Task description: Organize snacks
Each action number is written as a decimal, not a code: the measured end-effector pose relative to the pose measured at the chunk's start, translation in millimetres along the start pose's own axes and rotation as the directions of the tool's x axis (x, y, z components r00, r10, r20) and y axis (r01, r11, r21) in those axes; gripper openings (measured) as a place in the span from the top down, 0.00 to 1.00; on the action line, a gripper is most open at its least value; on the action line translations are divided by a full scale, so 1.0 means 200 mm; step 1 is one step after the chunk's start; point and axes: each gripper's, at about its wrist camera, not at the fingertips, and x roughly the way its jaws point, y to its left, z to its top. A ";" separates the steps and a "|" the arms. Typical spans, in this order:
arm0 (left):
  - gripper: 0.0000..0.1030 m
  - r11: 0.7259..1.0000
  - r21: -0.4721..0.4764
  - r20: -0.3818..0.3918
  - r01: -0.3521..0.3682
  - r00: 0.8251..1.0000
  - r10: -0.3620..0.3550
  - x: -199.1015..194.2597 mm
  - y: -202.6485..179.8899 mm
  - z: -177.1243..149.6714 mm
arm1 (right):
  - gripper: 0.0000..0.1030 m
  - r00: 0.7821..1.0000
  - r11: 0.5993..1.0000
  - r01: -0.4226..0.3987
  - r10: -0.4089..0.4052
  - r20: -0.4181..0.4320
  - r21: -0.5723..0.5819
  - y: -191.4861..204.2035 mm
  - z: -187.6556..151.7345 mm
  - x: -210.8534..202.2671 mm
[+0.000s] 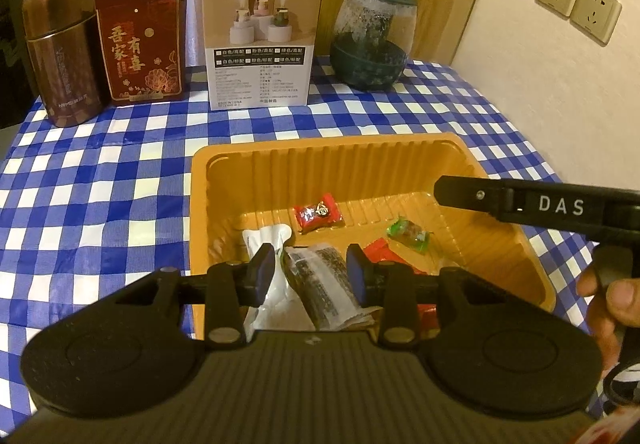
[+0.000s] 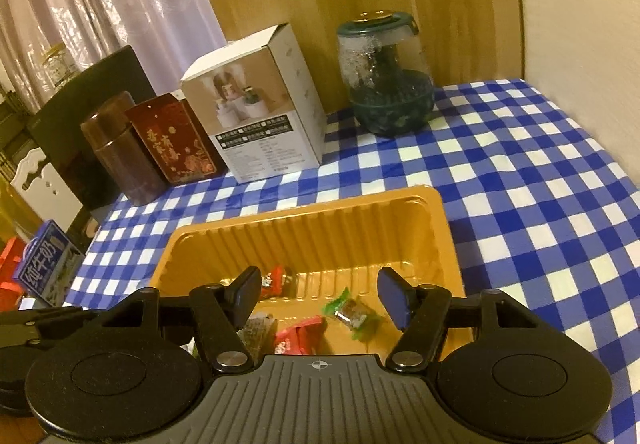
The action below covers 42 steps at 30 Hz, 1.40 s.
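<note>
Step in hand looked like dropping snacks into the orange tray (image 1: pixel 516 244), lower centre of both views, sitting on the checked surface (image 1: pixel 120 164); right claw (image 2: pixel 320 294) hovered over the tray's near end, jaws roughly half open, nothing between the pads; the green-wrapped candy (image 2: pixel 352 312) lay on the tray floor under the gap, apparently just released.

Left claw (image 1: pixel 311 274) sat narrowly open around a dark printed packet (image 1: pixel 320 280); packet looked to be resting in the tray with the pads beside it; could not tell if they still pressed on it.

Tray count, left view: one red candy (image 1: pixel 319 213) mid-tray; one green candy; one dark packet; one white packet (image 1: pixel 260 244) at its left; one red wrapper (image 1: pixel 384 256) partly hidden behind the right pad; five in all, as far as visible.

Back row, top of frame: one brown tin (image 1: pixel 60 52); one red box (image 1: pixel 142 44); one white box (image 1: pixel 262 36); one glass jar (image 1: pixel 374 36).

Next move, my guess: lift both claws clear of the tray and look for leftovers; none visible on the cloth.
</note>
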 end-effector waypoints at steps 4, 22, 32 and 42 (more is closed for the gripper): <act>0.58 1.000 0.004 0.000 -0.003 1.000 0.003 -0.01 -0.01 0.00 | 0.37 1.000 1.000 0.010 -0.010 -0.007 0.002 -0.01 0.00 -0.01; 0.13 0.999 0.005 0.045 -0.036 0.998 0.036 -0.18 -0.04 -0.02 | 0.24 0.996 0.997 0.076 -0.077 -0.035 -0.034 0.00 -0.02 -0.19; 0.00 0.998 0.002 0.075 -0.057 0.996 0.057 -0.33 -0.05 -0.05 | 0.18 0.994 0.994 0.091 -0.093 -0.049 -0.054 0.04 -0.04 -0.32; 0.00 0.996 -0.011 0.105 -0.093 0.990 0.093 -0.53 -0.08 -0.15 | 0.17 0.994 0.995 0.092 -0.094 -0.052 -0.039 0.07 -0.12 -0.51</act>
